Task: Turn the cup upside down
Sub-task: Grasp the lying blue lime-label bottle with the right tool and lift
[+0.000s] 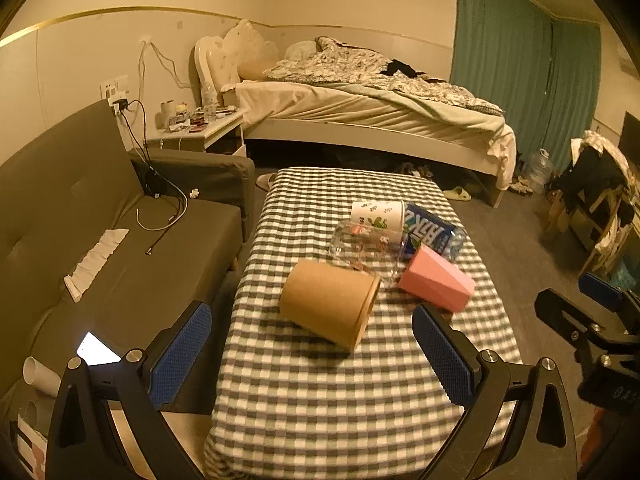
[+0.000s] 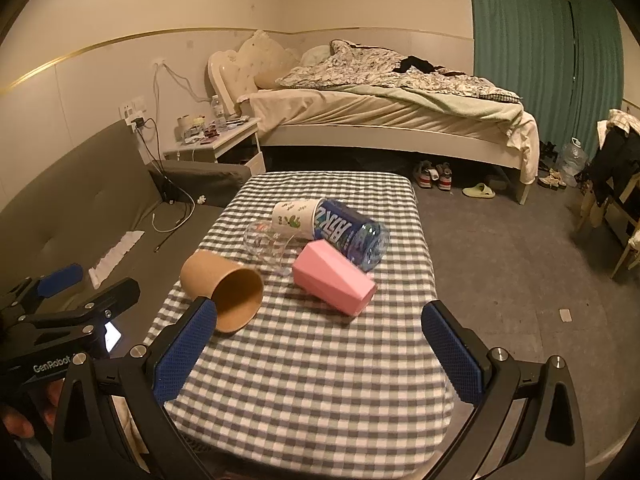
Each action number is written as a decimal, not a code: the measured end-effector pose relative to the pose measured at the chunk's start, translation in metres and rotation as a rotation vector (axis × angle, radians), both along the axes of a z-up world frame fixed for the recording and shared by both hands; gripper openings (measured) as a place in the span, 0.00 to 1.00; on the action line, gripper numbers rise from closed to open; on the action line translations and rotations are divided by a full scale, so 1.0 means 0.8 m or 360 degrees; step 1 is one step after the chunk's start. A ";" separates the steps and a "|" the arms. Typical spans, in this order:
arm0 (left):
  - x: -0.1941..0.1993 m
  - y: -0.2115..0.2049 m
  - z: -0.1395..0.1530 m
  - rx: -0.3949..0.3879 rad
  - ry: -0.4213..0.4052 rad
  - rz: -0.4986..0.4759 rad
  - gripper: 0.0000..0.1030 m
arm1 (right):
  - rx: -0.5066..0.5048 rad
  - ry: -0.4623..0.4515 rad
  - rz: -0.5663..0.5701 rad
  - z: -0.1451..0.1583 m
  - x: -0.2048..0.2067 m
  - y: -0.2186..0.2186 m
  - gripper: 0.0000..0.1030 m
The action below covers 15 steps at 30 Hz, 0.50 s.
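Several cups lie on their sides on the checked tablecloth [image 1: 328, 400] [image 2: 320, 380]. A brown paper cup [image 1: 330, 304] [image 2: 224, 288] is nearest, its mouth facing right and toward me. A pink faceted cup [image 1: 436, 280] [image 2: 334, 280] lies to its right. Behind them lie a clear glass mug [image 1: 360, 246] [image 2: 268, 244] and a white printed cup [image 1: 378, 216] [image 2: 296, 216]. My left gripper [image 1: 312, 356] is open, short of the brown cup. My right gripper [image 2: 320, 352] is open, with the pink cup ahead between its fingers' lines. Neither holds anything.
A blue-labelled bottle [image 1: 434, 236] [image 2: 352, 236] lies behind the pink cup. A grey sofa [image 1: 100, 240] [image 2: 80, 216] with cables stands left of the table. A bed [image 1: 360, 112] stands beyond, and a chair with clothes [image 1: 600, 200] at the right. A lit phone [image 1: 96, 350] lies at lower left.
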<state>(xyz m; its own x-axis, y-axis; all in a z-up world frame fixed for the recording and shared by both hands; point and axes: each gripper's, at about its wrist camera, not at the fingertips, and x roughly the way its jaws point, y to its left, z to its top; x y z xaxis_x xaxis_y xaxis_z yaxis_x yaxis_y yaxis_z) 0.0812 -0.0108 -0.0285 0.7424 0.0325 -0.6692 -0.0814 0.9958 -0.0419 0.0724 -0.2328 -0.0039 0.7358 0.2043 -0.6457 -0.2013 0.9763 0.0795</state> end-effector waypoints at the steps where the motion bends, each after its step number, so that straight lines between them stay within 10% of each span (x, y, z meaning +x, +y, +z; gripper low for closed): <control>1: 0.007 0.000 -0.001 -0.0003 0.0005 0.0006 1.00 | 0.0004 0.0005 0.0013 0.000 0.009 -0.002 1.00; 15: 0.115 0.005 -0.056 0.0054 0.0147 0.0148 1.00 | -0.0112 0.0239 0.0269 -0.069 0.247 -0.028 1.00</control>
<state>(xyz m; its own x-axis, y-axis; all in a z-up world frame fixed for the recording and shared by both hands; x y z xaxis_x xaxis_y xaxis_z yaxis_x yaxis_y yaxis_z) 0.1729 -0.0071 -0.0729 0.6701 0.1224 -0.7321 -0.1757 0.9844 0.0037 0.2698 -0.2553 -0.0592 0.5896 0.2673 -0.7622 -0.3536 0.9338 0.0540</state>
